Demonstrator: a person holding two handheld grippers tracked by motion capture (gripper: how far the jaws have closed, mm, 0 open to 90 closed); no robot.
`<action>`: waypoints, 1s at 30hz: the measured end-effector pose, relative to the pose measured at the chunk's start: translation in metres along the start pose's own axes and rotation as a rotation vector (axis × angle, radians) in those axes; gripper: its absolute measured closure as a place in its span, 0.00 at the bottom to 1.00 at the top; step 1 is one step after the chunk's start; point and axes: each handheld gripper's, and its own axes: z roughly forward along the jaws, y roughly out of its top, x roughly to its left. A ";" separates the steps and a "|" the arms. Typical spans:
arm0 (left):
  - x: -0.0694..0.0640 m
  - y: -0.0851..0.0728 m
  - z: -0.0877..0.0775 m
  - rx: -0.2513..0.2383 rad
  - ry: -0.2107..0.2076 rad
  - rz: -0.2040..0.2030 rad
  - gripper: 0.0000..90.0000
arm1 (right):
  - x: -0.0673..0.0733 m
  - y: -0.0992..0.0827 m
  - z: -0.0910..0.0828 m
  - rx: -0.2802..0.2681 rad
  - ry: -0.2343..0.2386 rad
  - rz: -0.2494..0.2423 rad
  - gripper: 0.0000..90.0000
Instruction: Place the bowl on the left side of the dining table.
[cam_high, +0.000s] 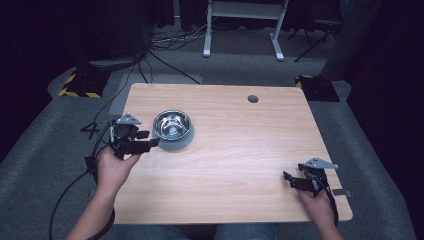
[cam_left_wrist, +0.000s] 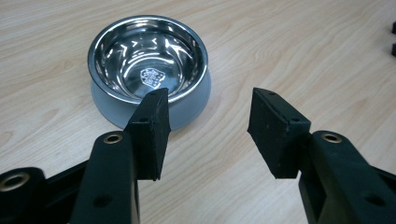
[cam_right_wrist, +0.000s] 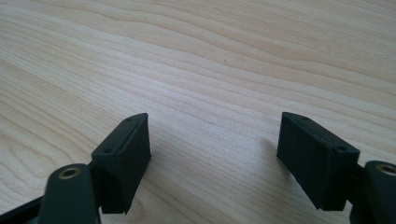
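Stainless steel bowl (cam_high: 172, 125) in its grey base sits on the wooden table (cam_high: 235, 150), just beyond the left gripper (cam_left_wrist: 205, 135), whose jaws stand apart with nothing between them; one pad seems to overlap the bowl's near rim, contact uncertain. Well apart from the bowl, the right gripper (cam_right_wrist: 212, 158) gapes empty.

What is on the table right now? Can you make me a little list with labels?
table: light wood table with a round hole near the far edge
bowl: shiny metal bowl on a grey base, upright, empty
left gripper: left gripper open, just beside the bowl, nothing between its jaws
right gripper: right gripper open over bare wood, far from the bowl
hands: one hand on each gripper
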 end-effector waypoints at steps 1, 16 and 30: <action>-0.001 -0.002 -0.001 0.003 -0.002 0.001 0.53 | 0.000 0.000 0.000 0.000 0.000 0.000 0.29; -0.019 -0.031 -0.017 0.070 -0.025 0.083 0.53 | 0.000 0.000 0.000 -0.001 0.000 0.000 0.29; -0.041 -0.058 -0.031 0.055 -0.004 0.083 0.50 | 0.000 0.000 0.000 -0.001 0.000 0.000 0.29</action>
